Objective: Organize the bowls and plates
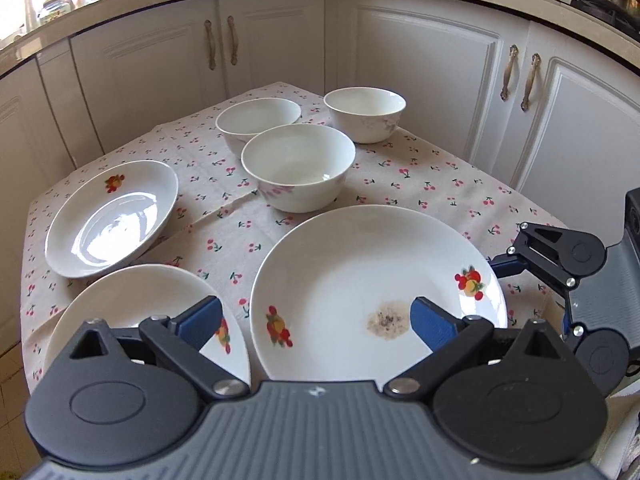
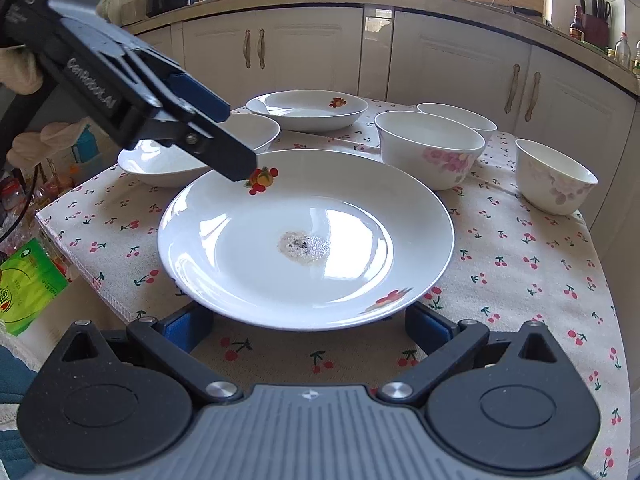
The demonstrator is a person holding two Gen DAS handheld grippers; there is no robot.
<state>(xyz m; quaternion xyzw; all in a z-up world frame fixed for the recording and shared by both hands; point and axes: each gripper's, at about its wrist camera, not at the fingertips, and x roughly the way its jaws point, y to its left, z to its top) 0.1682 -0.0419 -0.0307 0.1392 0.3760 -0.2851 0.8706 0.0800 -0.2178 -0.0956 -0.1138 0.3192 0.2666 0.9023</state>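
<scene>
Our open right gripper [image 2: 304, 330] sits nearest the large plate [image 2: 306, 236], at the table's near edge, while our open left gripper [image 1: 316, 320] hovers above its rim.

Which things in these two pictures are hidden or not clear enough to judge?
- Near plate, left wrist view: the left gripper covers its near part.
- Far bowl, right wrist view: mostly behind the pink-flower bowl.
- Large plate, right wrist view: its near rim hides the fingertips of the right gripper, so contact is unclear.
- Residue: too blurred to identify.
</scene>
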